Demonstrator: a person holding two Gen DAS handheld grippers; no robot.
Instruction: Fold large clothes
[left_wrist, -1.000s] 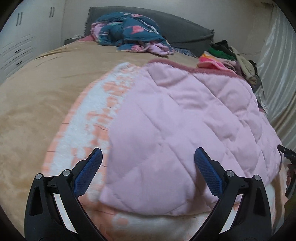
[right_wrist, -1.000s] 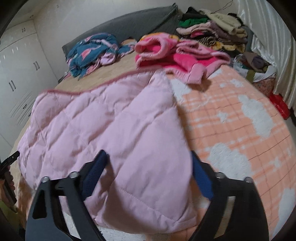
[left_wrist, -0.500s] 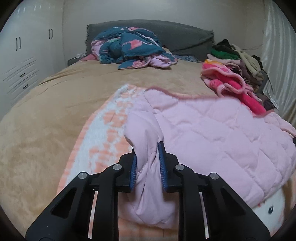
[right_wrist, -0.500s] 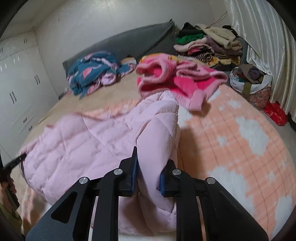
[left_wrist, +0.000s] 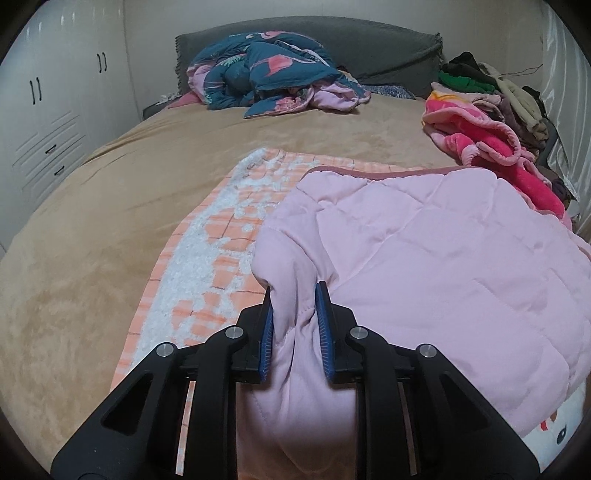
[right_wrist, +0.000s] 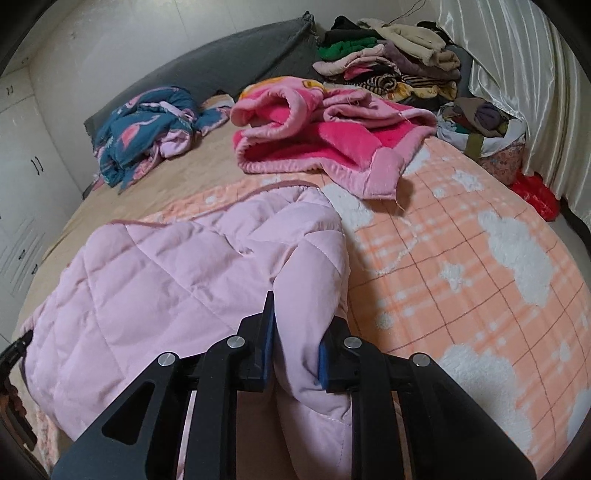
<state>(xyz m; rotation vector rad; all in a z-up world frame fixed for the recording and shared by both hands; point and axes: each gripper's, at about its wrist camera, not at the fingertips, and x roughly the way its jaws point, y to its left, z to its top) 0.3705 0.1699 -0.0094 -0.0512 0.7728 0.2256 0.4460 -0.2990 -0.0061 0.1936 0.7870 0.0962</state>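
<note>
Left wrist view: left hand-held gripper (left_wrist: 294, 291) pinching a bunched corner of the pink quilted garment (left_wrist: 424, 258), which lies over an orange checked blanket (left_wrist: 221, 236) on the bed (left_wrist: 92, 221); its lower hem cut off.

Right wrist view: right hand-held gripper (right_wrist: 297, 314) pinching the opposite corner; only here a laundry bag (right_wrist: 491, 140), possibly fabric.

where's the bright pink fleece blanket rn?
Right wrist view: the bright pink fleece blanket lies bunched on the orange checked blanket, beyond the pale pink quilt, in front of the folded clothes pile.
</note>
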